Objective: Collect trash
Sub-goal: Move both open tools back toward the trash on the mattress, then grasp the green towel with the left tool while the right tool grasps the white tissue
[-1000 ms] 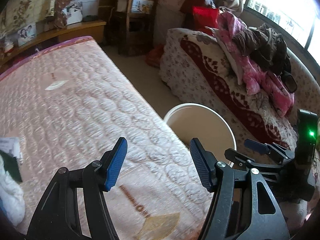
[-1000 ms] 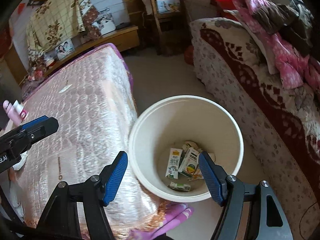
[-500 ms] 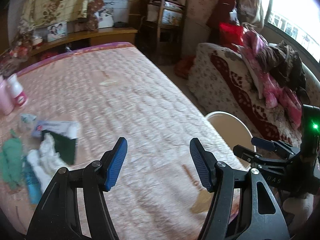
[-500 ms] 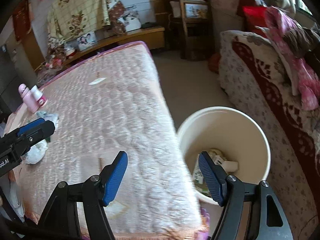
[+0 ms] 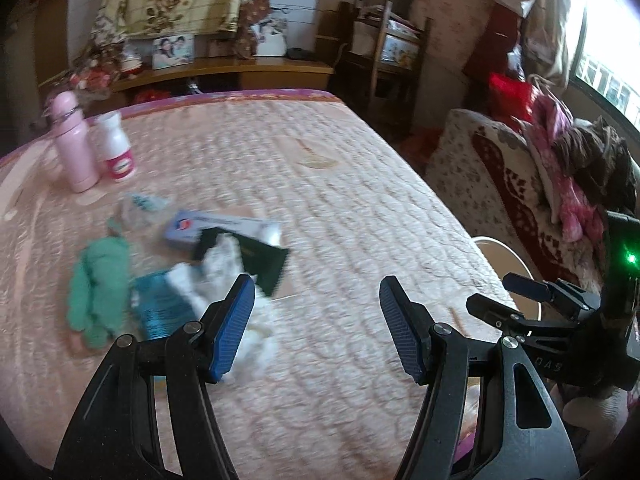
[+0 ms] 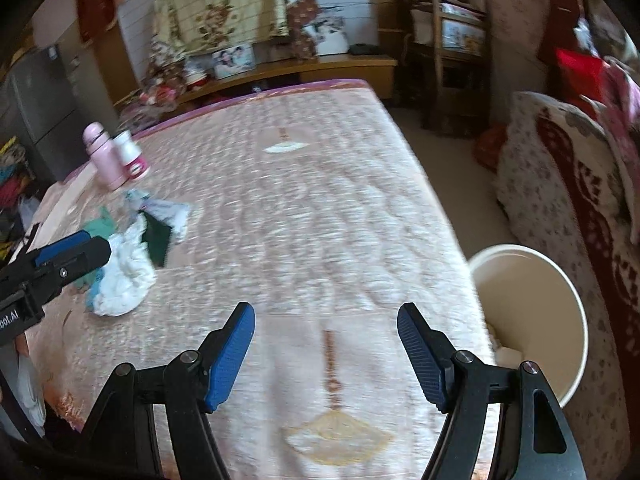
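The left claw [image 5: 316, 328] hangs spread above the pink quilted bed [image 5: 340, 208], its blue pads apart with nothing between them. Just beyond its left pad lies the trash, a loose heap on the bed: crumpled white tissue [image 5: 224, 264], a dark green card [image 5: 266, 262], a teal packet [image 5: 160, 306], a green cloth piece [image 5: 100, 284] and a pale blue box [image 5: 208, 226], all blurred. Past the heap, toward the bed's far left corner, a pink bottle [image 5: 74, 144] stands upright with a white bottle [image 5: 116, 148] just beside it. The right claw [image 6: 324, 356] is also spread and empty, poised over the near end of the bed, well apart from the heap, which shows to its upper left in the right wrist view as white tissue [image 6: 124, 276] and the dark green card [image 6: 156, 240]. To its right, on the floor between the bed and a patterned sofa [image 6: 560, 184], stands a cream bucket [image 6: 560, 280], touching or just beside the bed edge; a little white trash shows low inside it. In the left wrist view the right claw's body appears at the right edge, in front of the bucket's rim [image 5: 500, 246].
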Tool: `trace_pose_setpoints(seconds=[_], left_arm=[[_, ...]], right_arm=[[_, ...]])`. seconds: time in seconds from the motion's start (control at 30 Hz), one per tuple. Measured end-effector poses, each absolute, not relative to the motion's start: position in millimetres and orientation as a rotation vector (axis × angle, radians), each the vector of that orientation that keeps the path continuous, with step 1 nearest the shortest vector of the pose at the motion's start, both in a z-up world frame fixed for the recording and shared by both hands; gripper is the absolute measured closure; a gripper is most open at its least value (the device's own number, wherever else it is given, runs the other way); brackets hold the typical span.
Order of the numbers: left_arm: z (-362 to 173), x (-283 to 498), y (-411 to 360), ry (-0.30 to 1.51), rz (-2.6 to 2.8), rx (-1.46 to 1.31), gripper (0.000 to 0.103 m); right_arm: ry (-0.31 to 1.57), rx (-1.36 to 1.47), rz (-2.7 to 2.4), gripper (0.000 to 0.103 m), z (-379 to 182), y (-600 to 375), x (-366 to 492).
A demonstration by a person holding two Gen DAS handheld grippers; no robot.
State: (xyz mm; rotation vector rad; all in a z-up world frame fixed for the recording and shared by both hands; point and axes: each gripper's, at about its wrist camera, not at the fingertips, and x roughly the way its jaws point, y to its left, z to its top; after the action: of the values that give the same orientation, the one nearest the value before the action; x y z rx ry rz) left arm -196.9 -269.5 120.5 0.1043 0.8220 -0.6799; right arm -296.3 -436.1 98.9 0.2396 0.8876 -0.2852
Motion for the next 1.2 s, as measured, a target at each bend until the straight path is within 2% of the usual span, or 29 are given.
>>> trace_pose_setpoints(seconds=[0.57,1.0,1.03,1.07,1.13,1.17,1.2], left_arm=[[92,-118,-137,0.919,-0.406,0.015,0.039],[73,-73,-134,0.977,-0.396,-0.045,0.039],[70,-71,-138,0.982,-0.399,-0.036,0.039],[67,-69,-140,0.986,-0.401,-0.03,0.039],[62,-64,-146,0.997,-0.407,-0.018,0.039],[59,-63,-148,1.002,-0.409,-0.014,0.039],[57,-61,-150,1.005,-0.41,-0.009,0.039]], right_arm=[[0.944,0.223,-0.037,0.031,83,-363,-214],[1.015,0.325,0.173,0.031,47,-312,-145],[1.026,0.34,0.166,0.038,41,-312,-140],[1.035,0.364,0.169,0.054,35,-313,-137],[1.018,0.392,0.172,0.063,32,-317,-136],[1.02,0.397,0.178,0.072,31,-318,-137],[1.021,0.401,0.182,0.075,31,-318,-138]])
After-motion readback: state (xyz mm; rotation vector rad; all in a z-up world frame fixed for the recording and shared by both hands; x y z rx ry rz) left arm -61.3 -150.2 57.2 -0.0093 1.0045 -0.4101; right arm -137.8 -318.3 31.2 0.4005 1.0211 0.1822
